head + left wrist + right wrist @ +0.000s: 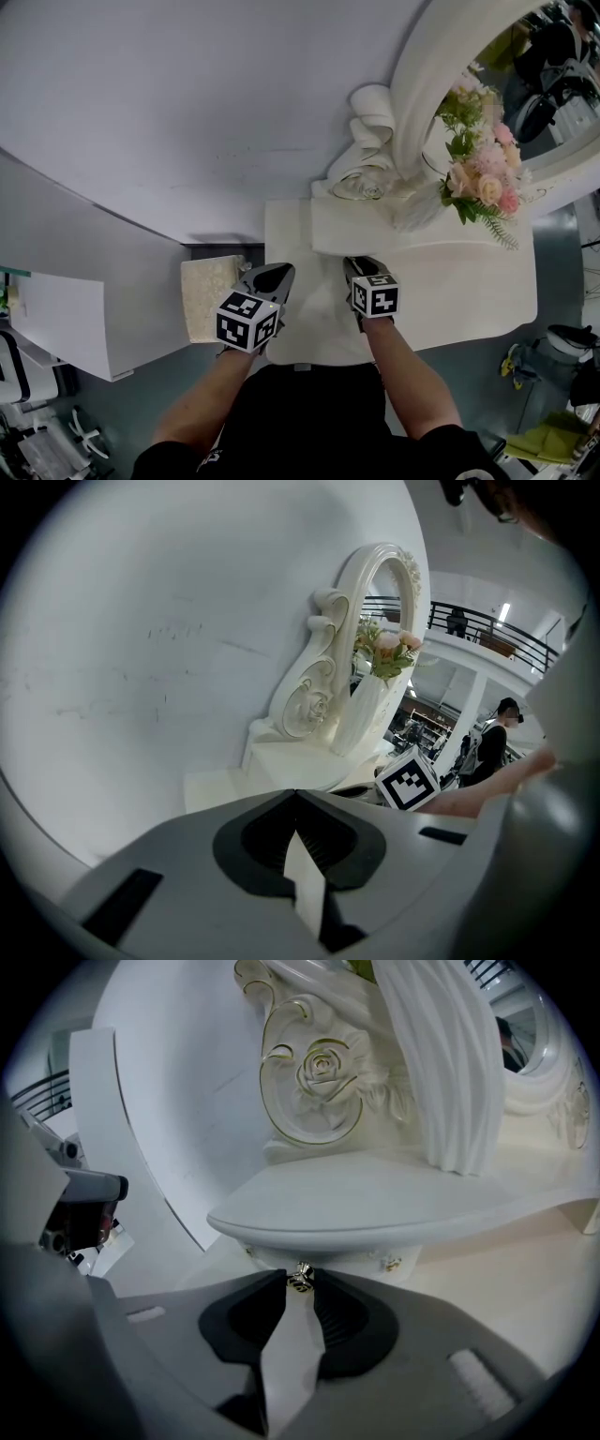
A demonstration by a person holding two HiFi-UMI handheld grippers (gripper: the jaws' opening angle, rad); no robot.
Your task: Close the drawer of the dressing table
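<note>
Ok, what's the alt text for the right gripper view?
The right gripper has its jaws closed on a small metal knob on a white drawer, just under the dressing table's curved shelf. A ribbed white vase stands on the shelf beside a carved rose scroll with gold trim.

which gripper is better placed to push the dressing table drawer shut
Right. The right gripper has its jaws closed on the small shiny metal drawer knob under the white shelf. The left gripper, jaws together and empty, points toward the plain white wall.
</note>
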